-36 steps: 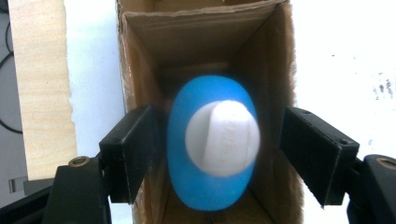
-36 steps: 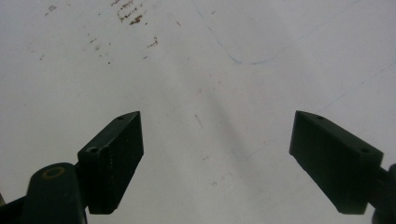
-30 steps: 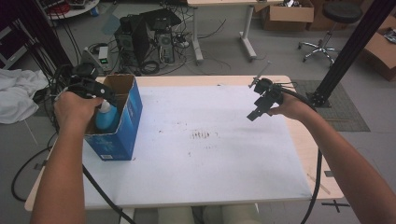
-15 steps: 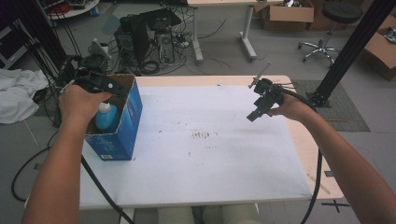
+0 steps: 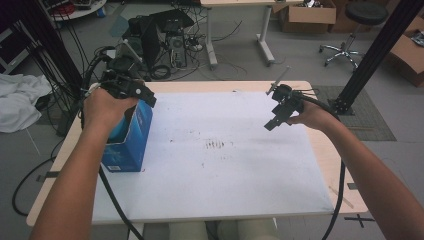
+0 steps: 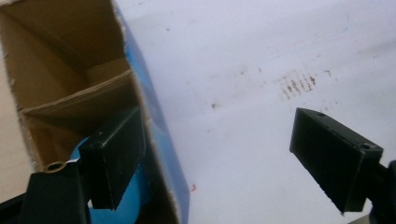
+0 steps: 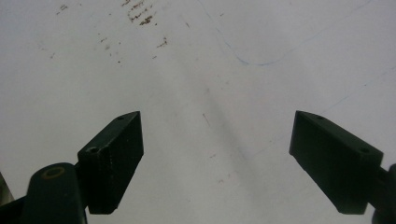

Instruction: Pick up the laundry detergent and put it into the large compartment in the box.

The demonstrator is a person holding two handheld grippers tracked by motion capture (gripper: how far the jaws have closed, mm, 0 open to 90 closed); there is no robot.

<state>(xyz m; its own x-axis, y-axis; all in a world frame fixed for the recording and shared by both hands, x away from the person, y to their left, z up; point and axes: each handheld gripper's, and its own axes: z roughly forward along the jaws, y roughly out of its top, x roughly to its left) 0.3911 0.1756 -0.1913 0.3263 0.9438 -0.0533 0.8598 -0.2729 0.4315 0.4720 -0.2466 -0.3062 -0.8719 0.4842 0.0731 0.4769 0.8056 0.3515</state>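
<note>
**A:** Where is your left gripper [image 5: 131, 89] now?

**B:** Yours sits above the far end of the open blue cardboard box [image 5: 131, 134] at the table's left edge. Its jaws have just been opening and stand wide apart, nothing between them; one hangs over the box's mouth, the other over the white tabletop [image 5: 225, 170].

**A:** And the thing inside?

**B:** A light blue rounded object [image 6: 126, 198], possibly a bottle, lies in the box below your jaw; I can't make out its long axis. The box runs away from you.

**A:** Which hand is nearer?

**B:** Your left, directly over it. Your right gripper [image 5: 278, 111] hovers well apart across the table, jaws spread, empty.
</note>
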